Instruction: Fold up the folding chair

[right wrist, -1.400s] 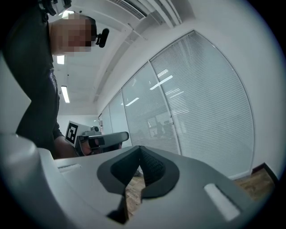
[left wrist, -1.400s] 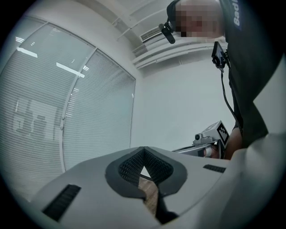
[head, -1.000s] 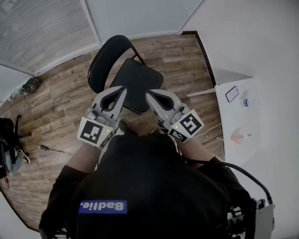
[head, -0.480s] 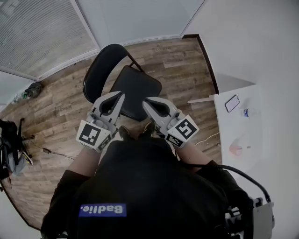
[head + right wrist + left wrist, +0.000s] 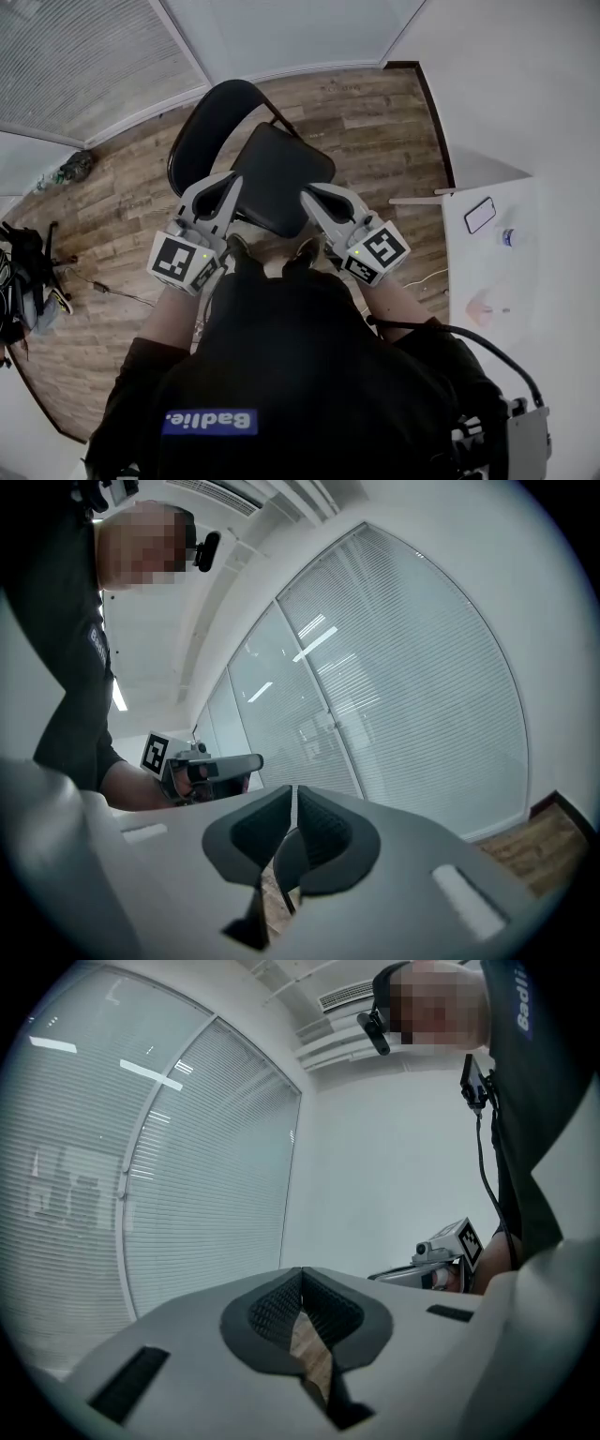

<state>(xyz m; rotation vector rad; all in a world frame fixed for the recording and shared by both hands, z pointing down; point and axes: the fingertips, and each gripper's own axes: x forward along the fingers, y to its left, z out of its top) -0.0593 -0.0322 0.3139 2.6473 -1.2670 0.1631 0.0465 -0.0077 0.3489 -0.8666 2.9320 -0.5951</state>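
Observation:
The black folding chair stands unfolded on the wood floor, with its seat (image 5: 281,178) in front of me and its rounded backrest (image 5: 202,122) at the far left. My left gripper (image 5: 234,180) is shut and empty, with its tips over the seat's left front edge. My right gripper (image 5: 307,195) is shut and empty too, over the seat's right front corner. Whether either touches the chair cannot be told. In the left gripper view the jaws (image 5: 302,1271) meet at the tips. The right gripper view shows the jaws (image 5: 292,789) with only a hairline slit between them.
A white table (image 5: 487,267) stands at the right with a phone (image 5: 479,215), a small bottle (image 5: 511,237) and a pink item (image 5: 478,302). A dark bag (image 5: 23,281) and a cable (image 5: 103,286) lie on the floor at the left. A blinded glass wall (image 5: 84,56) runs behind the chair.
Both grippers have sunk and moved a little apart over the seat's front edge. Their jaws have stayed shut.

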